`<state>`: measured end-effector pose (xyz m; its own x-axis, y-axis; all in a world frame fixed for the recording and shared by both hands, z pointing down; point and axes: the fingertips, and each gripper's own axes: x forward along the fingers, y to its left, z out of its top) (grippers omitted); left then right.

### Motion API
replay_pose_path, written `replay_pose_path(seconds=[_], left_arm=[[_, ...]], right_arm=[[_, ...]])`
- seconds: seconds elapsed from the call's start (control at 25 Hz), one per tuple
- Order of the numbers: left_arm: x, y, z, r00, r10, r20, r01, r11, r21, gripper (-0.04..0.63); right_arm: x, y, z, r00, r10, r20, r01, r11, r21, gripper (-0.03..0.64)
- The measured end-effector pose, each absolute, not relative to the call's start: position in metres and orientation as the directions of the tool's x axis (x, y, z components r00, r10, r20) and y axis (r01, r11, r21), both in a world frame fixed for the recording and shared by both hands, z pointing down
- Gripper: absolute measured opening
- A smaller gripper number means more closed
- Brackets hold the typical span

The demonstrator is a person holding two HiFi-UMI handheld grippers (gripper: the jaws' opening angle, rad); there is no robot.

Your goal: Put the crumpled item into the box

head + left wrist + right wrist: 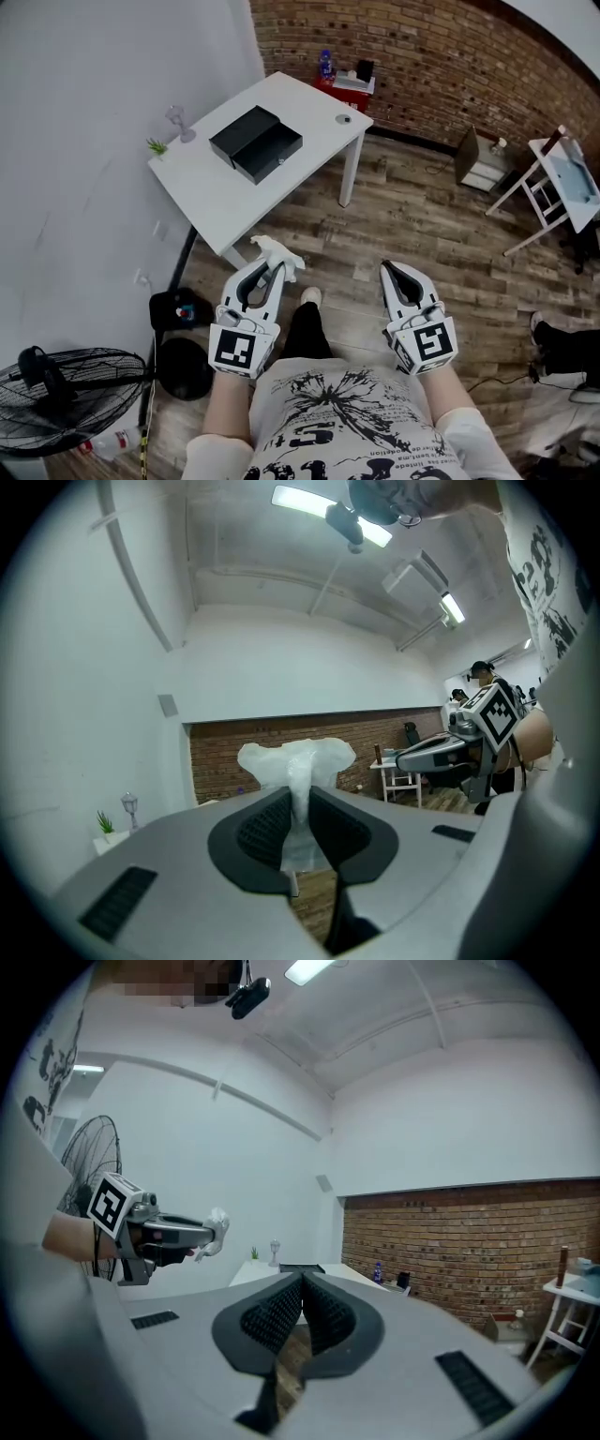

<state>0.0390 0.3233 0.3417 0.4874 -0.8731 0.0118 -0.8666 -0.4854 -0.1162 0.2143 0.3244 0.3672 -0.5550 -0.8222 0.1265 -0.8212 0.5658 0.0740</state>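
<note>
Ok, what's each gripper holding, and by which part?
The left gripper pinches the crumpled white item by its narrow end; right gripper, jaws shut, holds nothing.

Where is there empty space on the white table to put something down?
The white table has a big bare patch at its near end, between the black box and the corner closest to you. Another bare strip lies behind the box, toward the small round thing. It's crowded along the left edge, by the little plant and glass ornament.

The crumpled item [277,253] looks like thin matt paper, the box [255,142] matt, the table [225,202] smooth.
</note>
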Motion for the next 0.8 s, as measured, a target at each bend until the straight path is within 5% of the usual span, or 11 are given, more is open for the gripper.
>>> replay_pose_path(seconds=[0.8], left_arm=[[-0.059, -0.052, 0.351, 0.509, -0.860, 0.040, -0.855, -0.511, -0.086, 0.071]], right_arm=[[0.103, -0.049, 0.364, -0.549, -0.821, 0.158, -0.815, 0.568, 0.118, 0.015]])
